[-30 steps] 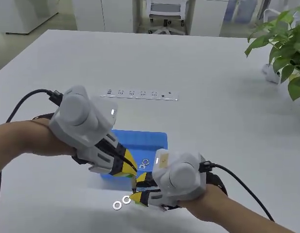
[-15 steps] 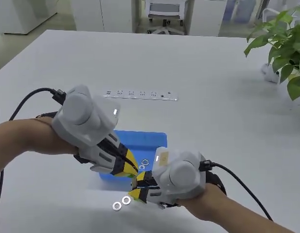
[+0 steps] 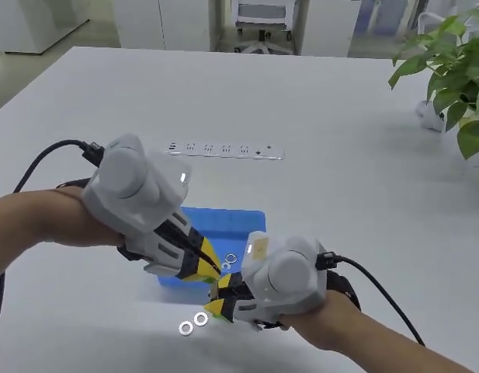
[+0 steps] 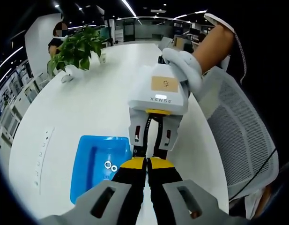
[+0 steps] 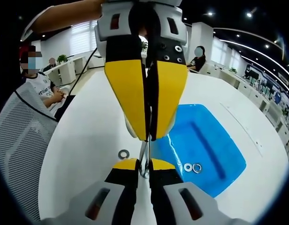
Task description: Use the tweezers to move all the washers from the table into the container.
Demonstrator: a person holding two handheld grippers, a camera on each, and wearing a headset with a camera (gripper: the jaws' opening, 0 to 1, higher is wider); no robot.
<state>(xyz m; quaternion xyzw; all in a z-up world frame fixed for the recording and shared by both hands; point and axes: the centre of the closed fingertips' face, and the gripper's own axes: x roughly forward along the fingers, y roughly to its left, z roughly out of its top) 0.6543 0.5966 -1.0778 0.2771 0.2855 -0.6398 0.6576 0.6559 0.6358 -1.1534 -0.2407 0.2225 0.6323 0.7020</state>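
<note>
between pickups: left tool [image 4: 146,162] and right tool [image 5: 144,165] both clamped shut on tweezers [image 5: 143,152] by container [image 3: 227,221]; next, lower tips onto washers [image 3: 200,318] on desk [image 3: 340,194].

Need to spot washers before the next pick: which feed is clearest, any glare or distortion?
Head view: even light, sharp, two loose washers clear on the table. Right gripper view: fisheye bend, sheen on the blue container, tweezers thin but sharp. Left gripper view: strongly bent, container small yet in focus.
</note>
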